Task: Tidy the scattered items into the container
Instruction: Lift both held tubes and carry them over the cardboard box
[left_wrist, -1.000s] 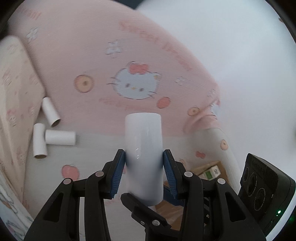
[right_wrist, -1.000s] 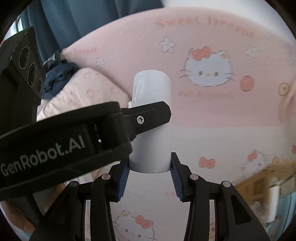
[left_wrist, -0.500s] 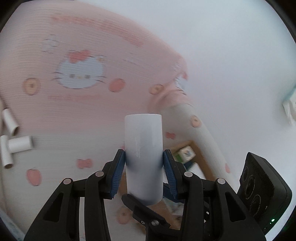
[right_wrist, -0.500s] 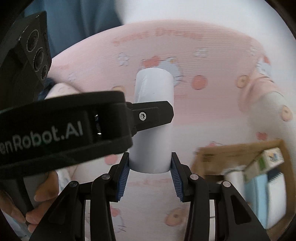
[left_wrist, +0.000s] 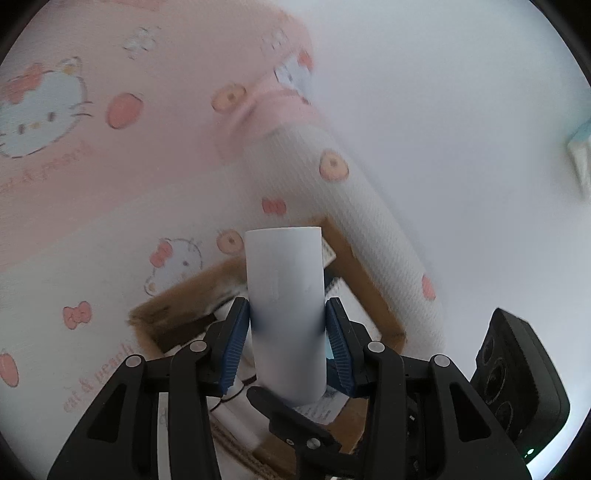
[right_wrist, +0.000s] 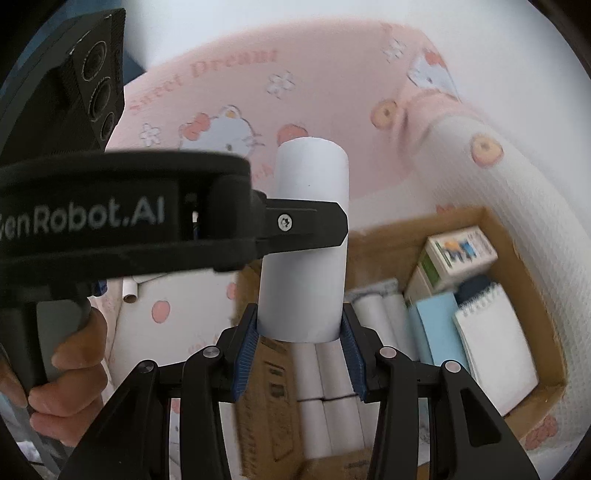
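Fingers (left_wrist: 236, 343) of both grippers clamped on upright tubes above box (right_wrist: 491, 229).

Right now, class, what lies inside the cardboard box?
Inside the cardboard box: white paper tubes laid side by side, a spiral notepad, a light blue booklet and a small printed carton. The held tube and right hand-held gripper cover part.

Both grippers, left gripper (left_wrist: 287, 334) and right gripper (right_wrist: 298, 354), are black plastic with blue ribbed pads (right_wrist: 246, 356), silver screws (right_wrist: 283, 222) and white "GenRobot.AI" lettering (right_wrist: 83, 218).
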